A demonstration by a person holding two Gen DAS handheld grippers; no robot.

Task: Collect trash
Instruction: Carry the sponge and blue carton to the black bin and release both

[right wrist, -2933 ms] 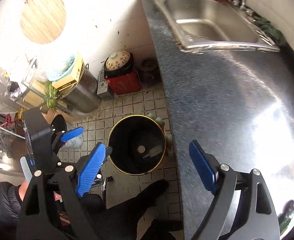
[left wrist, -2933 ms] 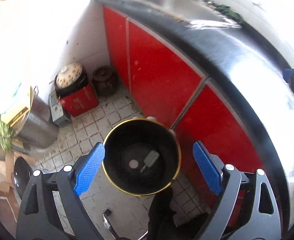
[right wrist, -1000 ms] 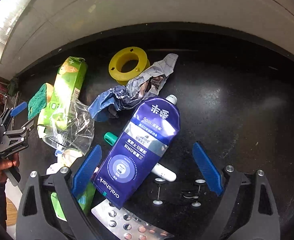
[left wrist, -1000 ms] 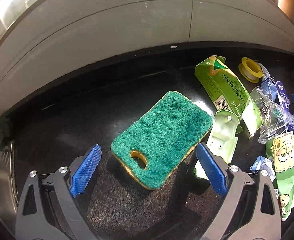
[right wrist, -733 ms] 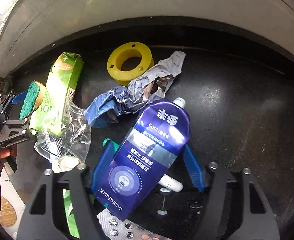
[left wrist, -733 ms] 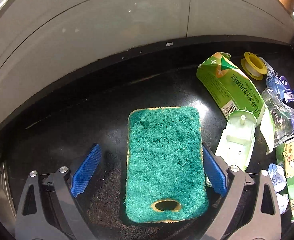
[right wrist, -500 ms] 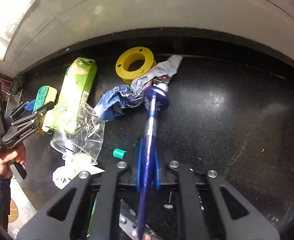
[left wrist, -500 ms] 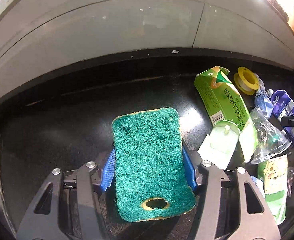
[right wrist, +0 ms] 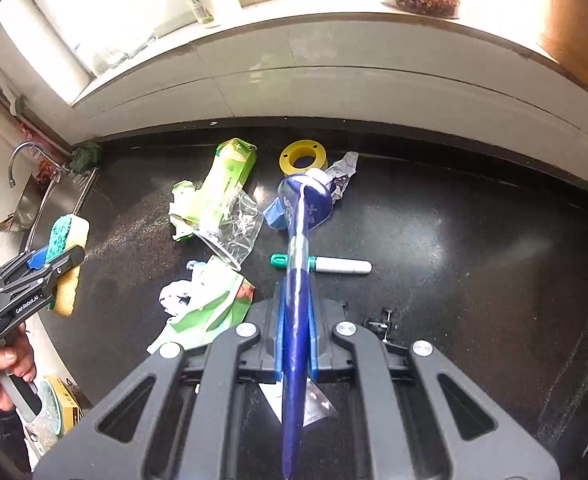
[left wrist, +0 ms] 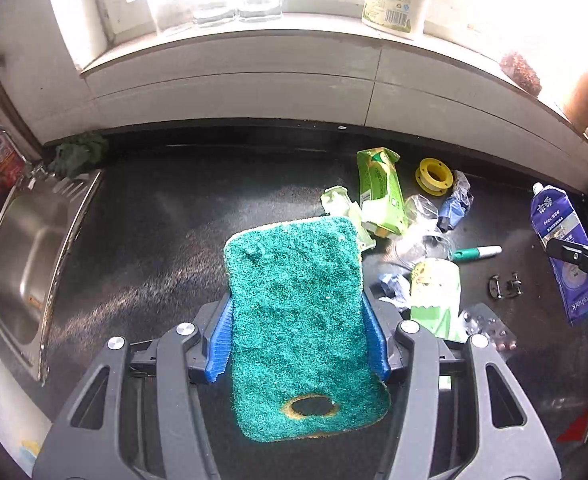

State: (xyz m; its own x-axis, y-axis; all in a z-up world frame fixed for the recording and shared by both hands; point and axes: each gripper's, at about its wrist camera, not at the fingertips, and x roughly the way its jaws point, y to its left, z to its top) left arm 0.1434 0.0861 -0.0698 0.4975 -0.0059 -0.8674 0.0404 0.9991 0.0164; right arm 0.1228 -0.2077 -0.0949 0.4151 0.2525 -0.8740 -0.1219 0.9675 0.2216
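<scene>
holding two items clear of the counter [left wrist: 174, 216]: left claw [left wrist: 298, 340] clenched across the sponge [left wrist: 300, 312], right claw [right wrist: 294, 356] clenched on the toothpaste tube [right wrist: 298, 264]. both long axes run forward along the fingers; the remaining litter lies ahead, nearer the right claw.

The sponge [left wrist: 298, 304] looks coarse and fibrous, the blue tube [right wrist: 300, 264] glossy plastic, the sink [left wrist: 22, 256] brushed metal (dull sheen), the surface [left wrist: 154, 240] speckled, polished black.

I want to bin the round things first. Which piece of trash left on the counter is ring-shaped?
The yellow spool, lying flat near the back wall beside the crumpled wrapper. It alone is a ring with an open centre; the rest are cartons, wrappers or tubes.
</scene>
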